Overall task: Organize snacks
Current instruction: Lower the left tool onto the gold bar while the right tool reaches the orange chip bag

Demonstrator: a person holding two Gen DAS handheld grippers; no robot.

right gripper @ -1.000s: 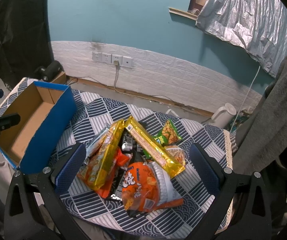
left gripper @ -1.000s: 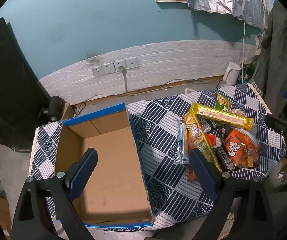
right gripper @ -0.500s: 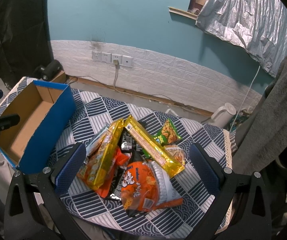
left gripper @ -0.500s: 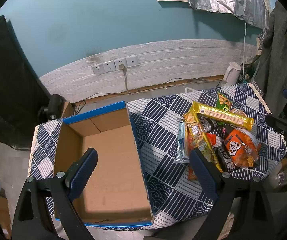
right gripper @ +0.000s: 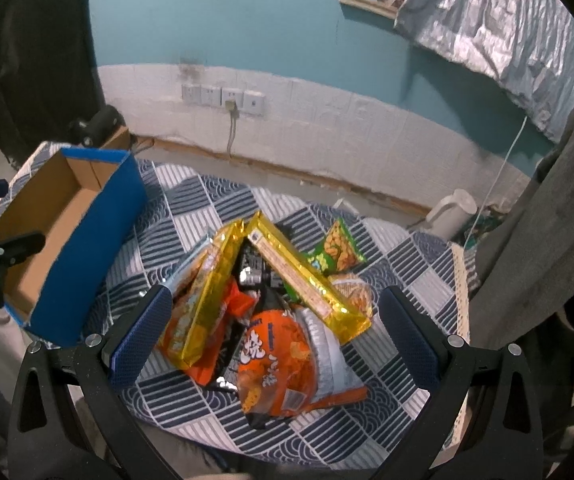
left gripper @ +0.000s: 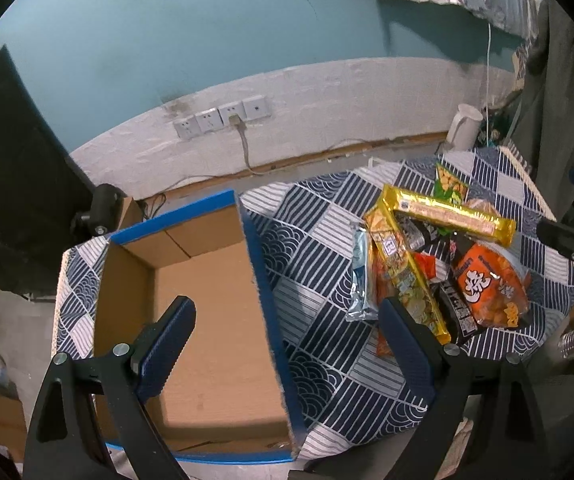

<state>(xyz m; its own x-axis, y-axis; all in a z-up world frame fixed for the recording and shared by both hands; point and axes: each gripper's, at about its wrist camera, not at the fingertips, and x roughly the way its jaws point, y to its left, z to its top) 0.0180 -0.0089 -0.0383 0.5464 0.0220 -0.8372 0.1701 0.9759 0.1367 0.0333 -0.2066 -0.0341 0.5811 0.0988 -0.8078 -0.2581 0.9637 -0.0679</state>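
Note:
A pile of snack packets lies on the blue patterned tablecloth (right gripper: 191, 216): an orange bag (right gripper: 275, 360), two long yellow packets (right gripper: 307, 280), a small green packet (right gripper: 337, 248) and a silver bar (left gripper: 361, 276). An open blue cardboard box (left gripper: 215, 320) stands empty at the left. My left gripper (left gripper: 287, 344) is open above the box's right wall. My right gripper (right gripper: 275, 336) is open above the pile, straddling it. The pile also shows in the left wrist view (left gripper: 483, 284).
A white kettle (right gripper: 453, 212) stands on the floor beyond the table. A grey garment (right gripper: 547, 200) hangs at the right. Wall sockets (right gripper: 223, 98) with a cable are behind. A black camera (left gripper: 99, 208) sits behind the box.
Both grippers have moved slightly forward and lower toward the table. Nothing has been picked up; snacks and box have not moved.

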